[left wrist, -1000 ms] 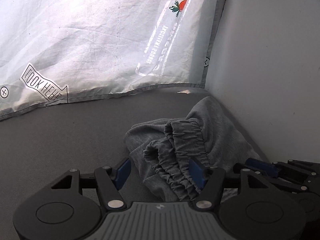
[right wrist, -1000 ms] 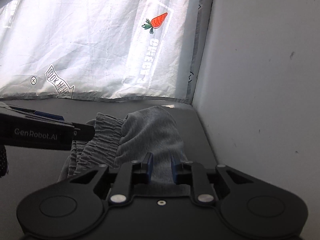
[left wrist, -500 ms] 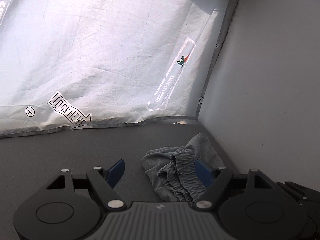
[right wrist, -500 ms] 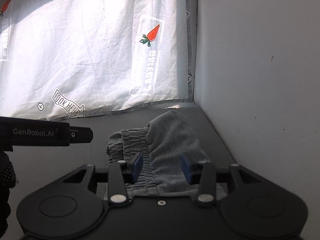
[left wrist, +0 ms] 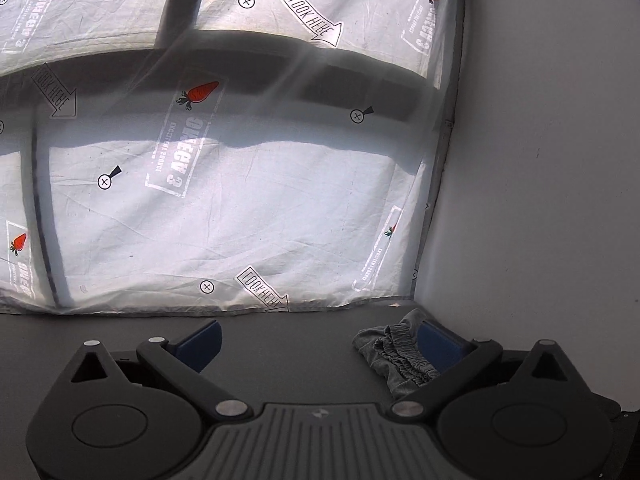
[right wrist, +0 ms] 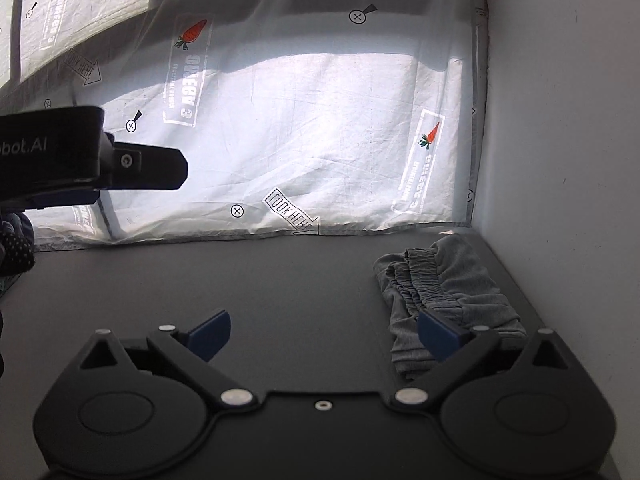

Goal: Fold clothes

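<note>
Left wrist view first, taken from its left edge across: the printed white sheet [left wrist: 240,208] hangs along the back, with carrots and "look here" arrows showing through it. Below it runs the dark grey tabletop [left wrist: 288,340]. The left gripper [left wrist: 318,342] sits low in the frame, its blue-padded fingers [left wrist: 200,344] spread wide and grasping nothing. Further right, tucked near the corner where the tabletop meets the pale wall [left wrist: 540,160], lies the grey garment [left wrist: 394,356], a small bundle with its gathered elastic waistband facing the camera.

Right wrist view, again from the left: the side of the left gripper juts in at mid height, well above the tabletop. Lower down, the right gripper [right wrist: 324,332] has its own fingers [right wrist: 210,330] released and wide apart, holding nothing. Its right finger pad overlaps the garment in the picture, though I cannot tell whether it touches. The garment looks like shorts or short trousers doubled over themselves, waistband stacked in layers on the left and smooth cloth draped to the right, close beside the wall.

As I judge it, the piece lies compact and set aside in the corner, which fits a finished fold. The edges are loose and the waistband rumpled, so it would equally fit a bundle waiting to be laid flat. No other clothes show in either view.
</note>
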The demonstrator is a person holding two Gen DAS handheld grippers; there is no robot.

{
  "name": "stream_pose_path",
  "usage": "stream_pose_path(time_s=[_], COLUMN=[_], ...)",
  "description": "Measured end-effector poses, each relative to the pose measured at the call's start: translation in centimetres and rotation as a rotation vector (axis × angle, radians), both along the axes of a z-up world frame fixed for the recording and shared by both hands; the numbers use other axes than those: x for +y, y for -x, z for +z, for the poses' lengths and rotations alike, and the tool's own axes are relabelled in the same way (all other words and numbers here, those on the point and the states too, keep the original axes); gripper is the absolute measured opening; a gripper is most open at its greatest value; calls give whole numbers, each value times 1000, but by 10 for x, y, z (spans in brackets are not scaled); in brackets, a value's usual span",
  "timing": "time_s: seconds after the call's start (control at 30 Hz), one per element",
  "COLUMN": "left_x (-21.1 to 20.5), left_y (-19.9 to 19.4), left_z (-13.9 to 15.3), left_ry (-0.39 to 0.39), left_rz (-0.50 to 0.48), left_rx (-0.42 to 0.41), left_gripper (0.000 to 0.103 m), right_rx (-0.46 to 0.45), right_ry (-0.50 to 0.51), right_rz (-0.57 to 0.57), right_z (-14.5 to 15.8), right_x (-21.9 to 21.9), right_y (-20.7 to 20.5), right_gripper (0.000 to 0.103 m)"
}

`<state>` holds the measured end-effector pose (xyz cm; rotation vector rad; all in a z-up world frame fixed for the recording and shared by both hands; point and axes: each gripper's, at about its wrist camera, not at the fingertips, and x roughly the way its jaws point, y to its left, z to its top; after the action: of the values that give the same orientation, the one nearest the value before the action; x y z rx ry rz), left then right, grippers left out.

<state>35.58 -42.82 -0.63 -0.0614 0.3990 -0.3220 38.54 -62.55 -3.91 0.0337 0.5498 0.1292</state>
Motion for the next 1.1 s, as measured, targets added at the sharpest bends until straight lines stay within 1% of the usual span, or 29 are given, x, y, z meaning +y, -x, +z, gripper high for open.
stream_pose_path(time_s=[0.03, 0.1, 0.17, 0.23, 0.3, 0.37, 0.47, 0.6, 0.77, 0.87, 0.97, 1.1], left_x=[22, 41, 68, 91, 115, 134, 167, 207, 245, 265, 282, 301], left_y=[14, 43, 80, 113, 142, 164, 197, 243, 290, 314, 336, 358], left_z=[2, 3, 2, -1, -2, -3, -2, -4, -13, -19, -26, -32], left_ry=[6, 14, 28, 34, 33, 23, -20, -47, -77, -89, -93, -88], left_rz=[12, 34, 64, 89, 126, 165, 204, 226, 238, 238, 245, 258], left_rx=[-12, -25, -32, -65, -77, -54, -22, 14, 57, 81, 105, 130], left_gripper=[103, 103, 103, 103, 103, 103, 103, 103, 103, 103, 103, 103], right_rx=[-7, -16, -20, -20, -21, -28, -45, -61, -48, -39, -29, -13], right_ry=[3, 11, 15, 15, 28, 48, 75, 58, 4, 15, 47, 30], right_rz=[18, 45, 69, 85, 96, 109, 113, 102, 58, 39, 24, 16], right_z=[2, 5, 7, 9, 12, 16, 25, 38, 45, 44, 41, 38], right_x=[13, 36, 62, 83, 107, 131, 165, 201, 232, 248, 266, 281], right_y=[13, 37, 64, 87, 113, 140, 180, 231, 290, 316, 344, 372], right_gripper=[102, 102, 103, 103, 103, 103, 103, 103, 103, 103, 103, 103])
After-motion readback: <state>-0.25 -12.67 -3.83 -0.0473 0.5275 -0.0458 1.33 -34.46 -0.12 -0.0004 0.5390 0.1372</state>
